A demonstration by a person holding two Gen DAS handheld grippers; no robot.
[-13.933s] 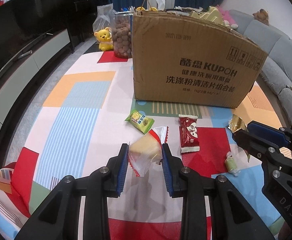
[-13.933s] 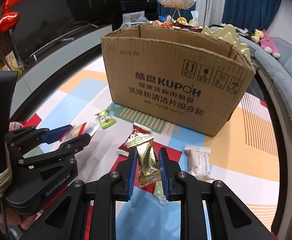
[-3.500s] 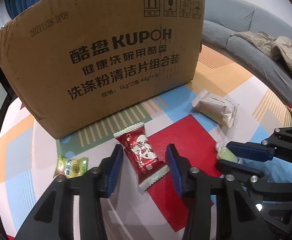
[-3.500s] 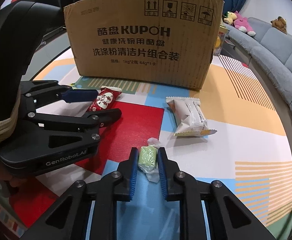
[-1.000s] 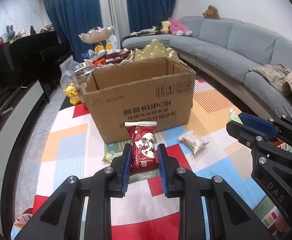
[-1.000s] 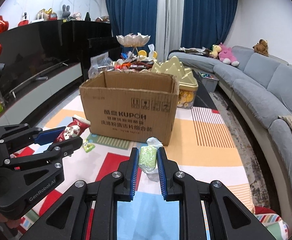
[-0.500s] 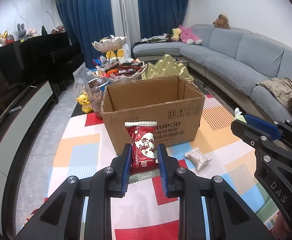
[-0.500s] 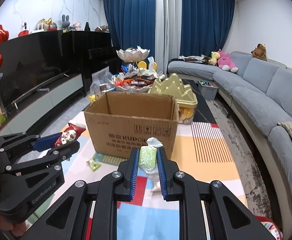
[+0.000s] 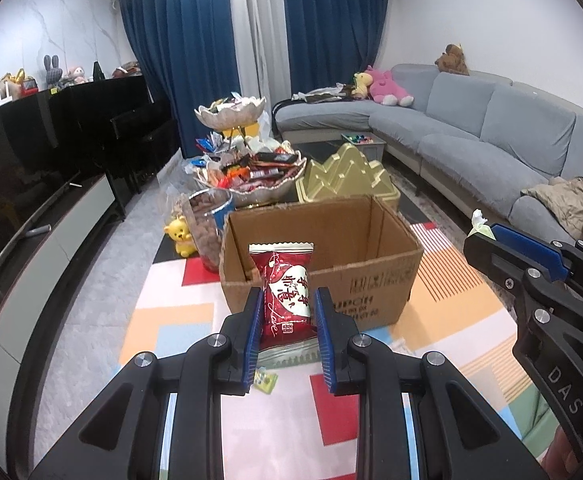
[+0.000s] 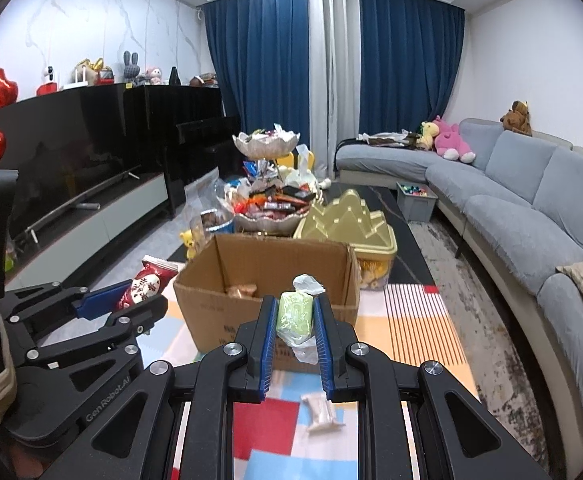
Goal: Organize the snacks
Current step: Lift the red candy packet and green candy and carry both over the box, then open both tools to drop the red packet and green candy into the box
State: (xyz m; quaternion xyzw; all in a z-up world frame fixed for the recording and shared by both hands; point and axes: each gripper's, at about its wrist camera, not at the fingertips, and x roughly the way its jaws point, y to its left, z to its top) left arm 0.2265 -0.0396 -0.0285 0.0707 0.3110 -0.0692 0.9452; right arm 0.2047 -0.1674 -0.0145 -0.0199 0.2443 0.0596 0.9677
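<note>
Left gripper [image 9: 287, 312] pinches red snack packet [image 9: 285, 296]; right gripper [image 10: 294, 320] pinches green candy [image 10: 294, 314]. Both hang short of open cardboard box [image 10: 267, 300]. Advice: carry past near rim, centre over cavity, then release.

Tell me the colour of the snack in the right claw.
Pale green snack, in clear wrap; clearest in the right wrist view.

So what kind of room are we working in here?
A home living room, by the look of it: a grey sectional sofa with plush toys, a TV on a low cabinet, and blue curtains.
</note>
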